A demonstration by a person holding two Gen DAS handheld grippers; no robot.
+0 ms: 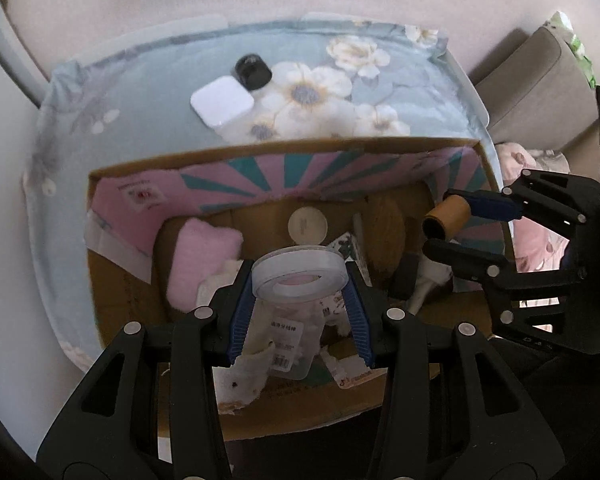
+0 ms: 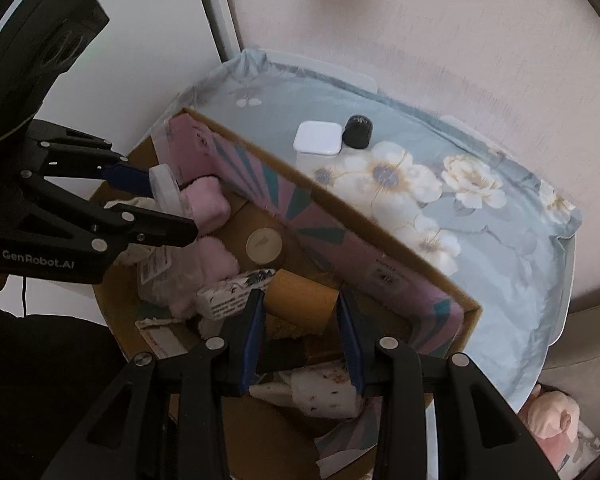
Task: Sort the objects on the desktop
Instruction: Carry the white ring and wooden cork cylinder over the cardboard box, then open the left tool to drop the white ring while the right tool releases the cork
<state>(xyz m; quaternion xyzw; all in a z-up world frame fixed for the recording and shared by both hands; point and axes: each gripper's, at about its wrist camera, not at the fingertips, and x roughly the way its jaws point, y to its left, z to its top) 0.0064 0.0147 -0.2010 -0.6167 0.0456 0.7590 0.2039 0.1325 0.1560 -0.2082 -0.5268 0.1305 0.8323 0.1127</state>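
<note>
Tape roll (image 1: 299, 277), clear and ring-shaped, sat pinched between the blue pads of the left claw (image 1: 300, 300), held above the open cardboard box (image 1: 260, 156). We saw the right claw (image 2: 302, 320) clamped on a brown cardboard tube (image 2: 300, 300), also over the box. Beneath them the box held a pink plush piece (image 1: 198, 256), a round cream lid (image 1: 307, 224) and a clear labelled bag (image 1: 288, 344). Beyond the box, on the floral-clothed surface (image 1: 400, 92), a white square case (image 1: 222, 101) lay just beside a black cap (image 1: 253, 71).
</note>
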